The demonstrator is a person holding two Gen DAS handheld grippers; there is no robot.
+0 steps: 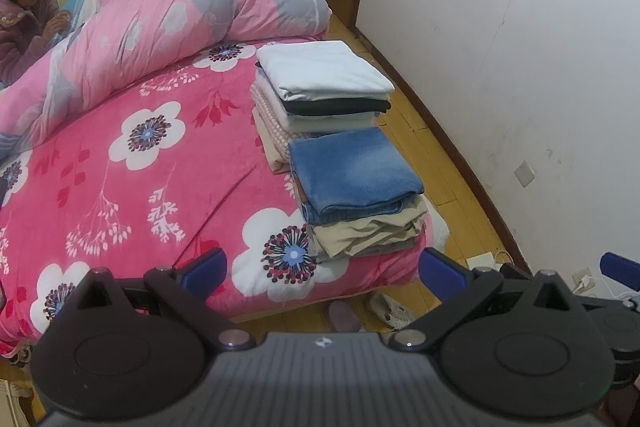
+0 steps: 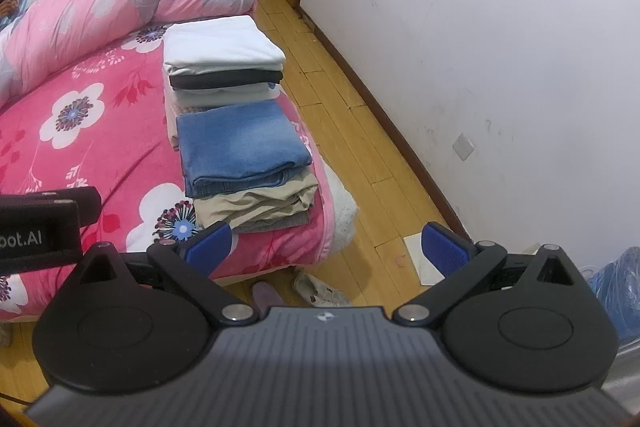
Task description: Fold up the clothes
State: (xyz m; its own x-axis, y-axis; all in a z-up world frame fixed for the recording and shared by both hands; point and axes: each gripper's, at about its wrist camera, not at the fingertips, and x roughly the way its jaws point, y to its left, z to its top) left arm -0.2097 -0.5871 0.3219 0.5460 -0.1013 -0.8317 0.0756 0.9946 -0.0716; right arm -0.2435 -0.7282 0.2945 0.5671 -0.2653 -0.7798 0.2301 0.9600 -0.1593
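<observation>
- Hovering off the foot corner of the bed (image 1: 132, 187), we hold our left gripper (image 1: 323, 269) with its blue pads spread wide and nothing between them.
- We carry our right gripper (image 2: 326, 247) the same way, released and empty, over the wooden floor (image 2: 360, 155) just beside the bed's corner.
- We see two stacks of folded clothes along the bed's right edge, touching each other.
- Nearest us, folded blue jeans (image 1: 352, 171) lie on top of a beige garment (image 1: 368, 229), which rests on a thin grey piece (image 2: 276, 223).
- Behind that, a white folded garment (image 1: 324, 69) tops the farther pile, with a black one (image 1: 340, 105) under it, then more pale layers down to a pink-and-white checked piece (image 1: 272, 111).
- We note a rumpled pink and grey quilt (image 1: 160, 27) heaped across the head of the bed, well apart from the stacks.
- At the far left a seated person (image 1: 24, 23) in a purple padded jacket is partly in view in the left wrist view.
- On the floor below the bed's corner we see a purple slipper (image 1: 342, 317) and a pale shoe (image 1: 390, 309) side by side.
</observation>
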